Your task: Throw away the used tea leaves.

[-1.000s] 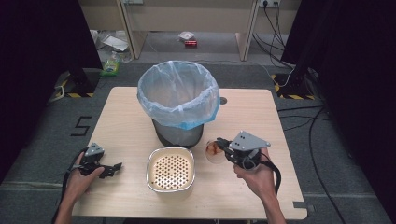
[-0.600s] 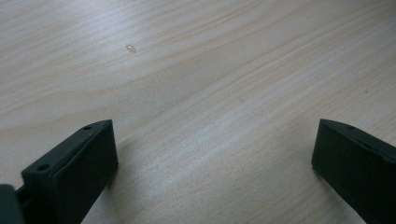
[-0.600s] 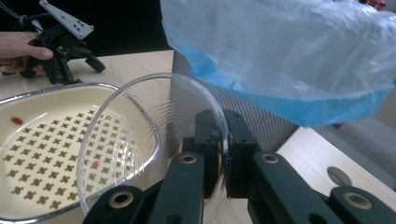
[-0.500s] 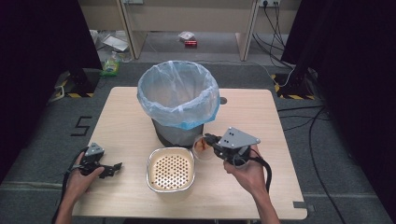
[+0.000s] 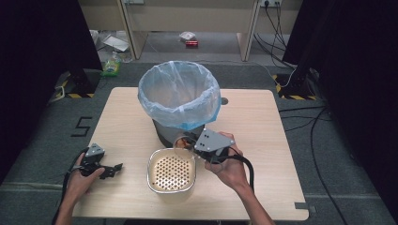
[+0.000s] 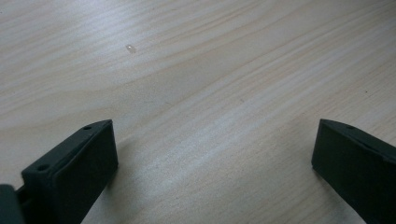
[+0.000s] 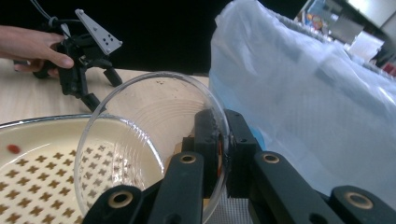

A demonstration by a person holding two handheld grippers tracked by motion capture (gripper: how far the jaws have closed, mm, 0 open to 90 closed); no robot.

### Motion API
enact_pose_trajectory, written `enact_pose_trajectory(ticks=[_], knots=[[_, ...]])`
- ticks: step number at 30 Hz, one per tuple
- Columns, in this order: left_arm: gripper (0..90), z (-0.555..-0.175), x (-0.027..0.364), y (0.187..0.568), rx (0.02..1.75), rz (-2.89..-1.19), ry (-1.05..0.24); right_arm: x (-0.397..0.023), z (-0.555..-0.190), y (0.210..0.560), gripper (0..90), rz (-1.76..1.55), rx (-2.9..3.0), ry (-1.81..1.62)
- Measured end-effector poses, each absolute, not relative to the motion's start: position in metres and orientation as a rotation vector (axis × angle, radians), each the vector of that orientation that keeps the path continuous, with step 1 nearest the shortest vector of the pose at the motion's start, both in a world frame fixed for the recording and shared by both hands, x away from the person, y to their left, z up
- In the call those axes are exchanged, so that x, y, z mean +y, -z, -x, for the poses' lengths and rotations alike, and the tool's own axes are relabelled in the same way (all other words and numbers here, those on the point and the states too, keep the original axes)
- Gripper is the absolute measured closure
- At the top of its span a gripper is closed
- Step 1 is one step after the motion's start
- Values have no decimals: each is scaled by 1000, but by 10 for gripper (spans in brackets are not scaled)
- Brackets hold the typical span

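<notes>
My right gripper (image 7: 223,135) is shut on the rim of a clear glass bowl (image 7: 140,121), which is tipped on its side with its mouth over the perforated cream strainer (image 7: 46,119). In the high view the right gripper (image 5: 187,143) holds the glass bowl (image 5: 180,140) between the strainer (image 5: 152,166) and the foot of the bin (image 5: 180,93). A small red bit (image 7: 13,148) lies in the strainer. My left gripper (image 5: 117,168) rests on the table at the front left, its jaws open on bare wood (image 6: 215,154).
The bin is lined with a pale blue bag (image 7: 303,107) and stands mid-table, just behind the strainer. The wooden table (image 5: 263,140) has free room to the right and far left. Cables and litter lie on the floor beyond.
My right gripper has carried the glass bowl leftwards, from the right of the strainer to its back edge by the bin. The left gripper has stayed put.
</notes>
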State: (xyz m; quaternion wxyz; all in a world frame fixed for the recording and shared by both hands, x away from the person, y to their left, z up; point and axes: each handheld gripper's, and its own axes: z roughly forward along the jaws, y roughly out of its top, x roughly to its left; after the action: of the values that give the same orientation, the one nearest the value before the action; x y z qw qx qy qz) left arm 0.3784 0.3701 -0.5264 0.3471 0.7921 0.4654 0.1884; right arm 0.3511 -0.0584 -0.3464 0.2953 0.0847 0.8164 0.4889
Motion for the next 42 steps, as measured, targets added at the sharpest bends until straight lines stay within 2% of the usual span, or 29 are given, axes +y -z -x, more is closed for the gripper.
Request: enact_pose_trajectory(ticks=[10,17,31,37,42], knots=[[0,-378,370,526,1206,-2056,-487,-30,-351,353,860,22,2071,-1253],[0,-378,370,526,1205,-2056,-487,-19,-336,367,858,284,1940,-1109],[0,-378,370,526,1204,-2056,-487,-23,-320,399,863,471,1685,-944],[0,-378,370,526,1204,-2057,-488,-24,-307,390,868,487,1553,-971],[0,-378,370,526,1204,-2056,-488,-22,-301,397,870,558,1465,-880]])
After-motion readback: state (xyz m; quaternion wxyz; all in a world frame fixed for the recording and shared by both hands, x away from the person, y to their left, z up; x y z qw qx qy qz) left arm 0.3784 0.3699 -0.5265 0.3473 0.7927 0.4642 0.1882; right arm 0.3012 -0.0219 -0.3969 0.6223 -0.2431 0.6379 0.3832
